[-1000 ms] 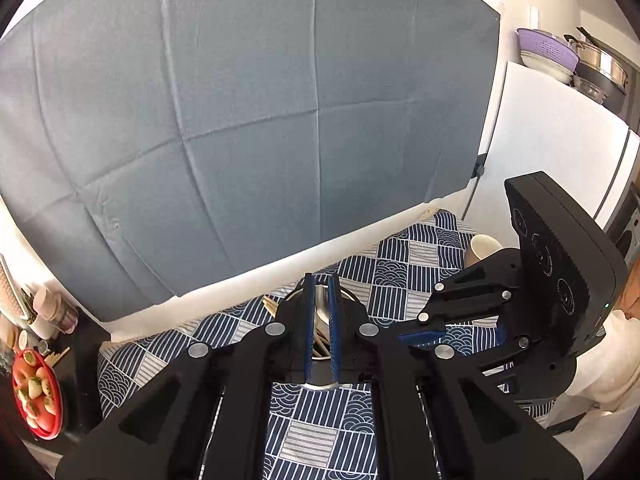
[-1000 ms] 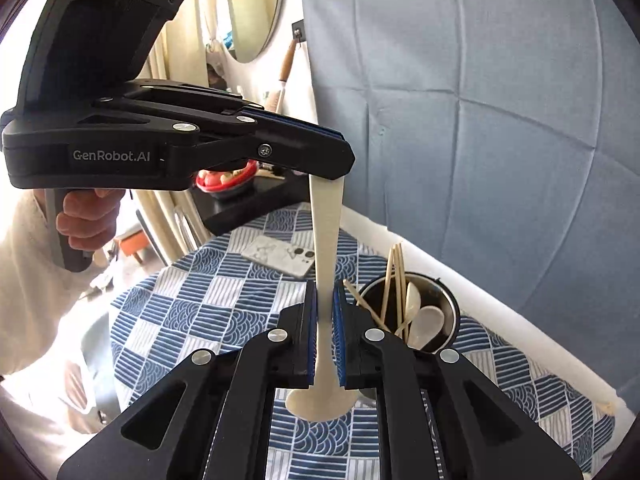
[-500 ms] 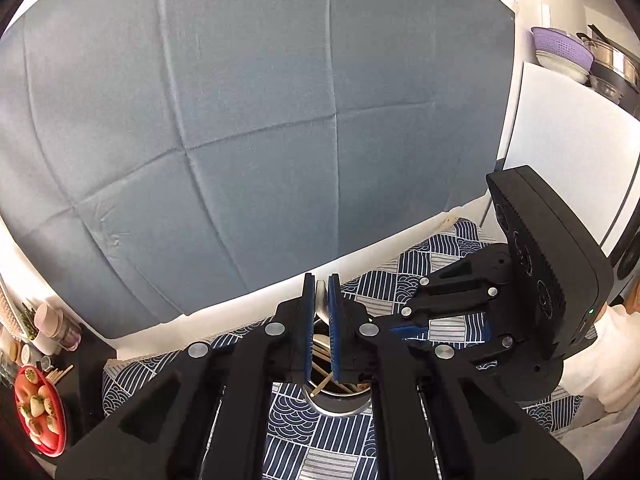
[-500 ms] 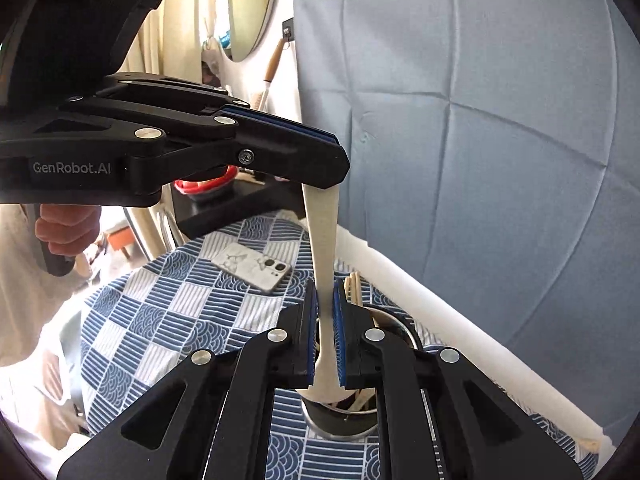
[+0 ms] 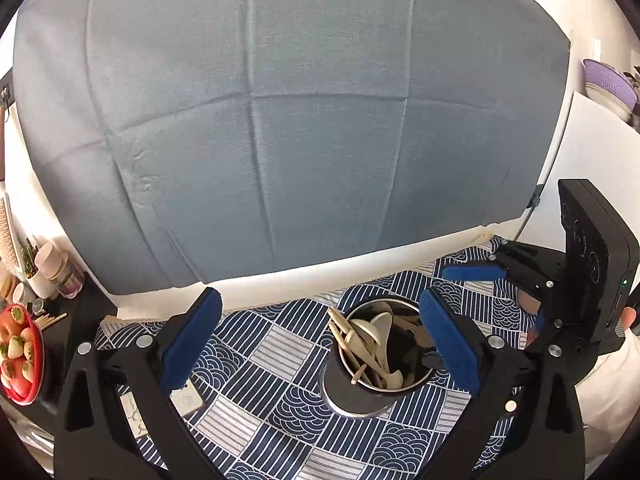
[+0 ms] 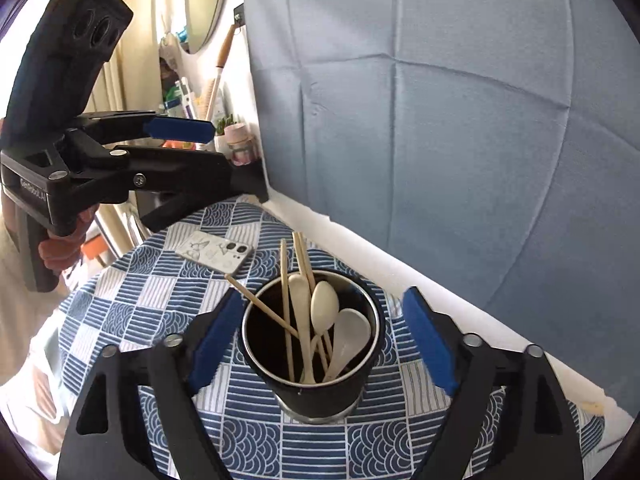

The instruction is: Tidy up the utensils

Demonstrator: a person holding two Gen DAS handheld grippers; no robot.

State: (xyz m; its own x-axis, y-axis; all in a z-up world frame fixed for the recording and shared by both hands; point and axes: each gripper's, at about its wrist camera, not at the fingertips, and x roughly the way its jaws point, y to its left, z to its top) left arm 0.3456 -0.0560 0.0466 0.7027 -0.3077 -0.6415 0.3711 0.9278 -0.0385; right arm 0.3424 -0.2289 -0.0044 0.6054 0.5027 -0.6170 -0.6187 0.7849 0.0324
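A dark metal cup (image 6: pixel 320 394) stands on the blue patterned tablecloth (image 6: pixel 160 284) and holds several cream spoons (image 6: pixel 325 308) and wooden chopsticks (image 6: pixel 285 300). It also shows in the left wrist view (image 5: pixel 352 396), with spoons (image 5: pixel 370 330) inside. My right gripper (image 6: pixel 324 344) is open and empty, its blue pads either side of the cup, above it. My left gripper (image 5: pixel 320 336) is open and empty, above and left of the cup; in the right wrist view it (image 6: pixel 192 148) hovers at upper left.
A phone (image 6: pixel 214 252) lies on the cloth left of the cup. A grey backdrop (image 5: pixel 280 120) hangs behind the table. A red bowl of food (image 5: pixel 18 354) and jars (image 5: pixel 52 272) sit on a dark side surface at left.
Both grippers were shut on a cream spoon held upright over the cup. Both have opened, and the spoon now lies in the cup. The grippers have drawn apart.
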